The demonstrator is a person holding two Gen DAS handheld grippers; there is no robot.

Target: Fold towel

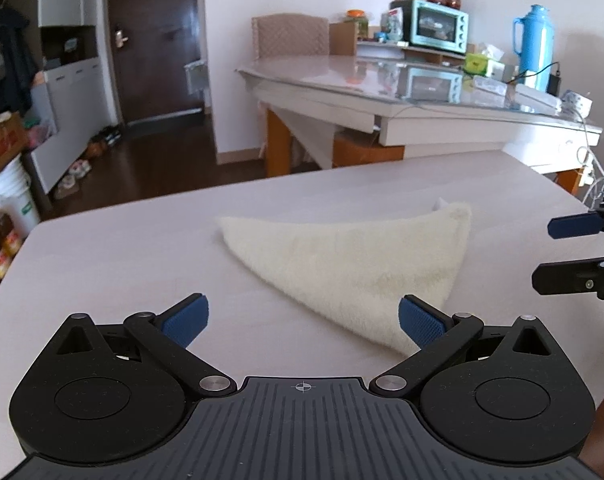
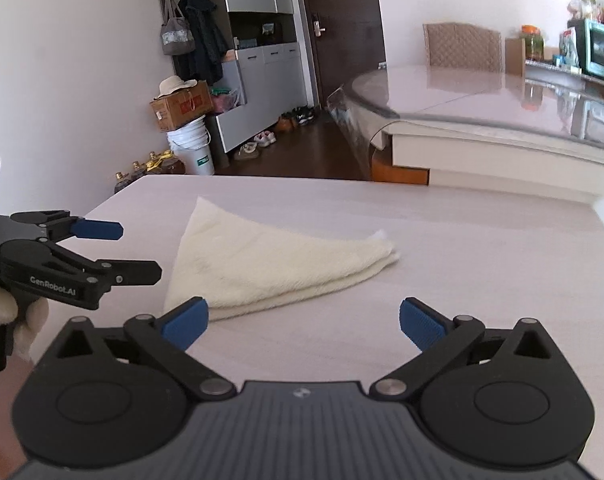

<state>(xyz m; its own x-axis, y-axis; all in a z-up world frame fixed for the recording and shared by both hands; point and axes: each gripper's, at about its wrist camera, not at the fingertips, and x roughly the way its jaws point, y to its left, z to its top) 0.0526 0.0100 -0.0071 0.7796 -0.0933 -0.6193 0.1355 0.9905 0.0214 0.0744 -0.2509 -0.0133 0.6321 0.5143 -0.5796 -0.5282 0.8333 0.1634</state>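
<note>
Centrally, a cream towel (image 1: 354,272) is laid flat on the pale counter (image 1: 113,256), already folded into a triangle of several layers, with one small white corner seen peeping out at its far tip; the layered edges are stacked neatly, so the fold is judged largely done. No part of the cloth is held. The left claw (image 1: 304,320) is carried wide open just short of the towel's near point, its right blue pad seen just over that corner in the left wrist view, nothing being pinched between the pads. The right claw (image 2: 304,320) is likewise spread to its widest, empty, its left pad seen just over the towel's near edge in its own view. Both are held low and angled down at the cloth, a posture judged to suit either release after a fold or readiness for a further one. A gloved hand (image 2: 5,308) is seen gripping the left tool's handle. The counter is smooth, matt and otherwise bare around the towel, so sliding of the cloth is to be expected. Beyond it are recorded a glossy dining table (image 1: 342,76), a padded chair (image 1: 289,36), a teal toaster oven (image 1: 438,26), a blue thermos (image 1: 536,40), a dark door (image 1: 153,40), grey cabinets (image 2: 261,80), shoes (image 2: 261,140) on dark flooring and a white bucket (image 2: 191,146) topped with a cardboard box.
</note>
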